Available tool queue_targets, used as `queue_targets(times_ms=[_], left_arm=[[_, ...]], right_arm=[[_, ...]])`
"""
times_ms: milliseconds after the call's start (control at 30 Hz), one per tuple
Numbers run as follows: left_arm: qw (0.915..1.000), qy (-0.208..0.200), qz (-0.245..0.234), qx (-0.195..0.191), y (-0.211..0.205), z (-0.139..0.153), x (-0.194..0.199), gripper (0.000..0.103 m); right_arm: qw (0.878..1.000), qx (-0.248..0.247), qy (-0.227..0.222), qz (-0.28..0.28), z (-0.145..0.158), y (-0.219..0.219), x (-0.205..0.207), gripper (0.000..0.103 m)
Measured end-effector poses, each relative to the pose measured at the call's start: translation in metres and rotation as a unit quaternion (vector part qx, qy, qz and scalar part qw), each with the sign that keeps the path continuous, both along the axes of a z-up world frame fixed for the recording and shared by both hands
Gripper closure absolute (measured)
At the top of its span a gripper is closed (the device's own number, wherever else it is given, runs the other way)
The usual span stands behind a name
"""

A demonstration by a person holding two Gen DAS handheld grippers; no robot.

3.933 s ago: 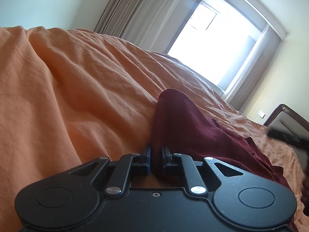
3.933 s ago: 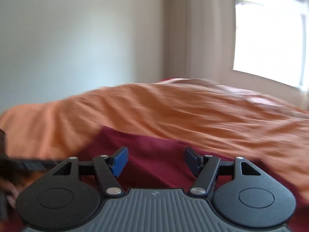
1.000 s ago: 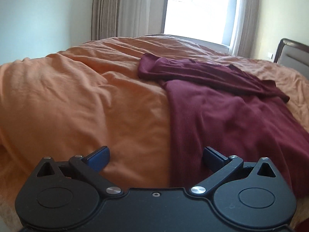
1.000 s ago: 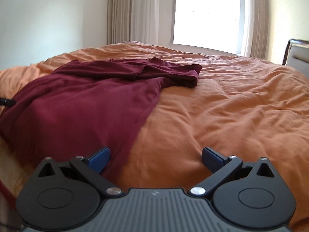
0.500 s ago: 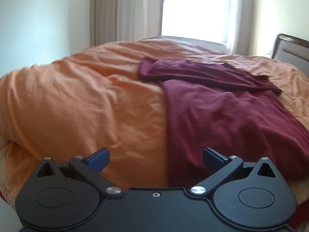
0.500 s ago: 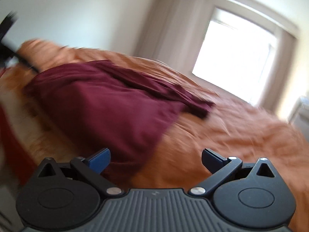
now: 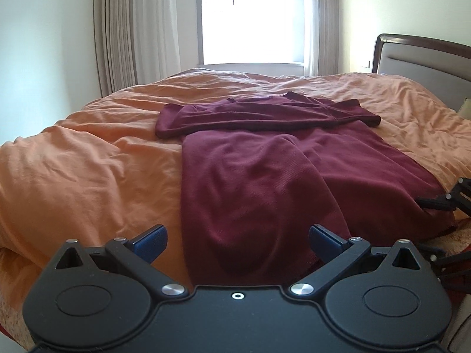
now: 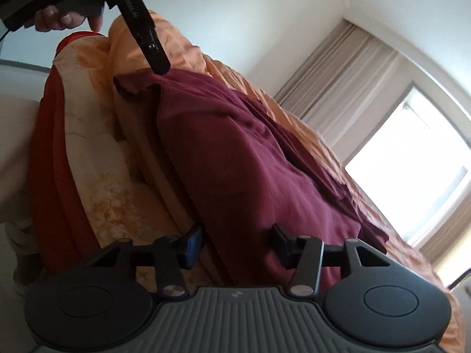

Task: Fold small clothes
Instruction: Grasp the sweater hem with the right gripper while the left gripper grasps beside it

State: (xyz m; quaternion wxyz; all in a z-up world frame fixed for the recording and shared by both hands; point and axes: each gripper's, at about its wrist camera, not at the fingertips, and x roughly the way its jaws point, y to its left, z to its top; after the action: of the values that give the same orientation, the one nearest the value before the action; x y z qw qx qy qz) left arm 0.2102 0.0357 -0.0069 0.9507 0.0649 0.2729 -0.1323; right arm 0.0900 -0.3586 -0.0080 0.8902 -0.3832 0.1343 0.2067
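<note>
A maroon long-sleeved top (image 7: pixel 265 176) lies flat on the orange duvet (image 7: pixel 88 161), sleeves folded across its chest, hem hanging toward me. My left gripper (image 7: pixel 237 239) is open just in front of the hem's left part, nothing between its fingers. In the right wrist view, rolled sideways, my right gripper (image 8: pixel 237 244) is open but narrowed, its fingers straddling the top's (image 8: pixel 235 161) hem at the right corner. A hand (image 8: pixel 59 14) holds the left gripper (image 8: pixel 156 56) above the other hem corner. From the left wrist view the right gripper (image 7: pixel 428 229) shows at the right edge.
The bed's side shows a cream patterned cover (image 8: pixel 97 176) and a red layer (image 8: pixel 50 161) under the duvet. A brown headboard (image 7: pixel 424 56) stands at the right, a bright window (image 7: pixel 253 17) with curtains (image 7: pixel 135 29) behind the bed.
The right gripper has swung down, rolled sideways and narrowed around the hem's right corner. The left gripper has drawn back a little and stays open.
</note>
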Motion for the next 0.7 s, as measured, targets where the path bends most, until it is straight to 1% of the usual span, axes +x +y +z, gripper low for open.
queue_targets(times_ms=[33, 67, 133, 167, 267, 367, 433, 533, 600, 633, 700], left_arm=[[1.0, 0.002, -0.002, 0.0, 0.001, 0.0, -0.001, 0.001], [1.0, 0.003, -0.003, 0.002, 0.001, 0.0, -0.001, 0.001], [1.0, 0.004, -0.004, 0.006, 0.002, -0.001, -0.001, 0.001], [1.0, 0.005, -0.004, 0.007, 0.002, -0.001, -0.001, 0.001], [0.9999, 0.011, -0.005, 0.008, 0.003, -0.003, -0.001, 0.001], [0.9998, 0.013, -0.013, 0.012, 0.001, -0.005, -0.004, 0.001], [0.9995, 0.01, -0.024, 0.019, -0.001, -0.007, -0.008, 0.001], [0.9981, -0.001, -0.05, 0.034, -0.004, -0.01, -0.016, 0.001], [0.9969, -0.009, -0.061, 0.049, -0.01, -0.014, -0.022, 0.001], [0.9961, -0.012, -0.062, 0.061, -0.014, -0.017, -0.024, 0.001], [0.9937, -0.021, -0.071, 0.084, -0.023, -0.024, -0.027, 0.001]], right_arm=[[1.0, 0.003, 0.002, 0.001, 0.001, -0.002, -0.001, 0.063], [1.0, 0.008, 0.002, 0.003, 0.003, -0.005, -0.003, 0.077], [1.0, 0.008, -0.001, 0.002, 0.006, -0.011, -0.008, 0.091], [1.0, 0.007, -0.002, 0.002, 0.008, -0.014, -0.01, 0.094], [1.0, 0.006, -0.002, -0.001, 0.013, -0.021, -0.016, 0.095], [1.0, -0.007, -0.004, -0.005, 0.013, -0.019, -0.018, 0.096], [1.0, -0.012, -0.005, -0.007, 0.011, -0.02, -0.018, 0.096], [1.0, -0.003, 0.0, -0.013, 0.012, -0.018, -0.017, 0.096], [1.0, 0.018, 0.013, -0.017, 0.017, -0.02, -0.015, 0.096], [0.999, 0.04, 0.026, -0.021, 0.021, -0.021, -0.012, 0.095], [0.993, 0.102, 0.055, -0.03, 0.037, -0.03, -0.006, 0.095]])
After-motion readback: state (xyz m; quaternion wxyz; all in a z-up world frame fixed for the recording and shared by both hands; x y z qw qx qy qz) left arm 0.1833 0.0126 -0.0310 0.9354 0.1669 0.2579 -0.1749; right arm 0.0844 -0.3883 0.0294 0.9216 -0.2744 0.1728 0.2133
